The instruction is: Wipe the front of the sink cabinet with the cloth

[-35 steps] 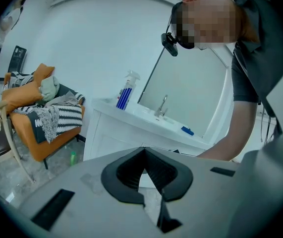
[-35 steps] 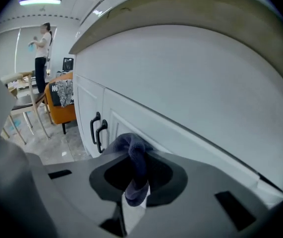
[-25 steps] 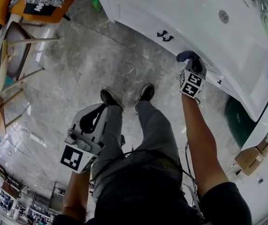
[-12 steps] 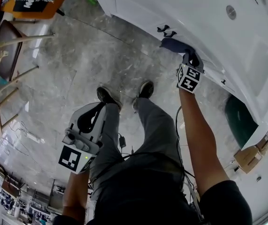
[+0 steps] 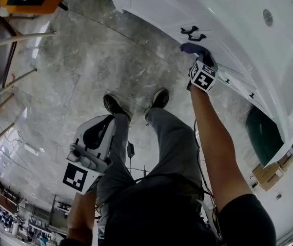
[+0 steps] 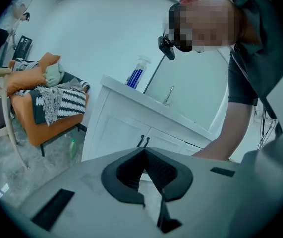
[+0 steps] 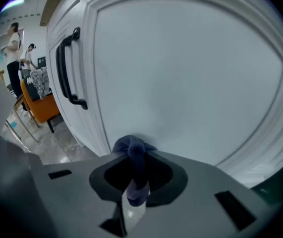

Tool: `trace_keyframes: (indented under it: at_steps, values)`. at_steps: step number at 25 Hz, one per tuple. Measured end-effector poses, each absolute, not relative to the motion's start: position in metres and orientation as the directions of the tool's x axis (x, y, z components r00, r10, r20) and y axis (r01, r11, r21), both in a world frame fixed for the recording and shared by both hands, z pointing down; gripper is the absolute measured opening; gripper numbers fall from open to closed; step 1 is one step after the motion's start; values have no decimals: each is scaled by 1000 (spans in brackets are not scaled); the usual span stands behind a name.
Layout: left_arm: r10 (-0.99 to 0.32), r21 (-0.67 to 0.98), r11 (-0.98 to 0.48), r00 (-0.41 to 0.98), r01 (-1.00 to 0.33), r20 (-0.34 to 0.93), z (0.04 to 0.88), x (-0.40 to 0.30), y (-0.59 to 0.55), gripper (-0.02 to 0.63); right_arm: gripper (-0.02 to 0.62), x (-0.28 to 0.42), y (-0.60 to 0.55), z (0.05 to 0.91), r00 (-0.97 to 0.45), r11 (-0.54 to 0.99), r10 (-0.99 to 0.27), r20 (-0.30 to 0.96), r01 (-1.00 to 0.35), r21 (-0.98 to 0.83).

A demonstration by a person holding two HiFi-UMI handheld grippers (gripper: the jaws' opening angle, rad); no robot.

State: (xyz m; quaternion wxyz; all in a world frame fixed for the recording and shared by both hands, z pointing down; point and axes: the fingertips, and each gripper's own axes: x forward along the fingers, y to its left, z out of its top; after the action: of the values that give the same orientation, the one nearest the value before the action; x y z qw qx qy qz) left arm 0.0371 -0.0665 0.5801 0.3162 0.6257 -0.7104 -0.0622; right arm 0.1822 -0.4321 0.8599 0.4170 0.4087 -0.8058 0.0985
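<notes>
The white sink cabinet [image 5: 223,40] fills the upper right of the head view. Its door panel [image 7: 181,78] fills the right gripper view, with a black handle [image 7: 67,68] at the left. My right gripper [image 5: 199,60] is shut on a dark blue cloth [image 7: 135,162], and the cloth [image 5: 193,48] is pressed against the door just below the two black handles [image 5: 192,33]. My left gripper [image 5: 101,135] hangs low by the person's left leg, away from the cabinet. Its jaws are shut with nothing between them [image 6: 143,175].
The person's two shoes [image 5: 136,102] stand on the grey marble floor [image 5: 84,70] in front of the cabinet. A chair [image 5: 2,55] stands at the left, an orange seat [image 6: 42,103] with striped fabric beyond it. A spray bottle [image 6: 136,73] and a tap [image 6: 168,95] sit on the counter.
My right gripper has slid the cloth leftward along the cabinet door, towards the two black handles. The left gripper has stayed by the leg.
</notes>
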Motion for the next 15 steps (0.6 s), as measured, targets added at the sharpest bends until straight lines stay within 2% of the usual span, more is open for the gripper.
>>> trace_keyframes:
  at_steps: [4, 8, 13, 15]
  values:
    - [-918, 481, 225, -18, -847, 396, 605, 38, -56, 5, 44, 139, -416, 900, -375, 697, -518, 769, -706, 126]
    - [-913, 485, 230, -15, -843, 408, 625, 37, -52, 5, 44, 148, -420, 922, -375, 706, -511, 774, -697, 128]
    - [-917, 497, 228, -13, -837, 399, 633, 36, -54, 5, 44, 232, -448, 933, -196, 578, -566, 801, -787, 216]
    - [-918, 499, 223, -8, -837, 397, 633, 38, -55, 5, 44, 244, -452, 940, -139, 552, -565, 814, -797, 246]
